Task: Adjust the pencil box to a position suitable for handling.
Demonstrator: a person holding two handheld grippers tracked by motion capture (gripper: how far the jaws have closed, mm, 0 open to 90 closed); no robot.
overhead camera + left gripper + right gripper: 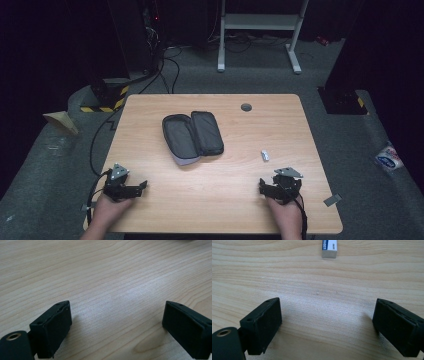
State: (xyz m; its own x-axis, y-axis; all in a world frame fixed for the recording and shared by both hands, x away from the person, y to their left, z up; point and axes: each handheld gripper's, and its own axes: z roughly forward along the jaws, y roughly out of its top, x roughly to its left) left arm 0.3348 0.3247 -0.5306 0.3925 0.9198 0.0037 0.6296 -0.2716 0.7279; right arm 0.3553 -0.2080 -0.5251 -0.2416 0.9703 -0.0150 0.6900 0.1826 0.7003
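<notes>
**A:** So what was on the table (pixel 210 195) at that point?

**B:** Not much. A dark pouch (pixel 192 136) lay unzipped and spread flat, a bit left of the middle, with its grey lining showing on the left half. A small white eraser (pixel 265 155) sat off to the right of it, well apart from the pouch and nearer the right gripper.

**A:** And the grippers?

**B:** Both were parked low at the near edge – the left gripper (pixel 141 186) at the near left corner, the right gripper (pixel 262 185) at the near right, each in a hand (pixel 107 210). Neither touched anything.

**A:** Jaws open or shut?

**B:** Open, both of them. In the left gripper view the left gripper (pixel 116 320) had its jaws spread wide, with bare wood between them. Same story in the right gripper view – the right gripper (pixel 327 322) had its jaws wide apart, with nothing in the gap.

**A:** Could you see the eraser from the right one?

**B:** Yeah, the eraser (pixel 329 247) sat at the top edge of that view, straight ahead of the jaws but clear of them. It had a blue-and-white sleeve with lettering on it, cut off by the frame, so I couldn't read the whole word.

**A:** Anything else?

**B:** A round grey grommet (pixel 246 107) was set in the table near the far edge.
</notes>
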